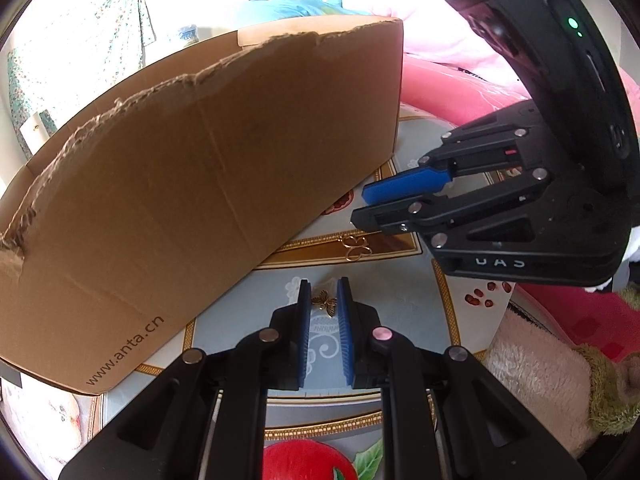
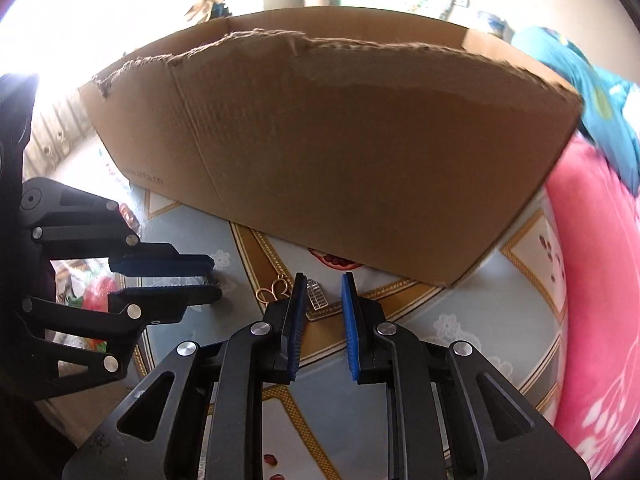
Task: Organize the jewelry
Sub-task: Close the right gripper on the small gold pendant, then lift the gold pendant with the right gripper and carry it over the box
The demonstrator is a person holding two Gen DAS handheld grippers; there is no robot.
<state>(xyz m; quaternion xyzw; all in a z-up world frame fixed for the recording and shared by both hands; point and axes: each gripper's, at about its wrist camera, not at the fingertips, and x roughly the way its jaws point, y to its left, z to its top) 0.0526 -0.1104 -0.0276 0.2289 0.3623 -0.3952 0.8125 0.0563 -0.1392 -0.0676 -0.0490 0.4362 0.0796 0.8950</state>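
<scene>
Hovering just before a cardboard box (image 1: 200, 168), the left gripper (image 1: 324, 300) and right gripper (image 2: 320, 294) each stand slightly open around a small pendant, gripping nothing.

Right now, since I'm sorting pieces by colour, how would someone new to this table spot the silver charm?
Find the big cardboard box on the patterned tablecloth. Just in front of its lower edge, the silver charm lies between the blue fingers of the right tool. It is a small rectangular frame, unlike the gold wire butterfly beside it.
</scene>
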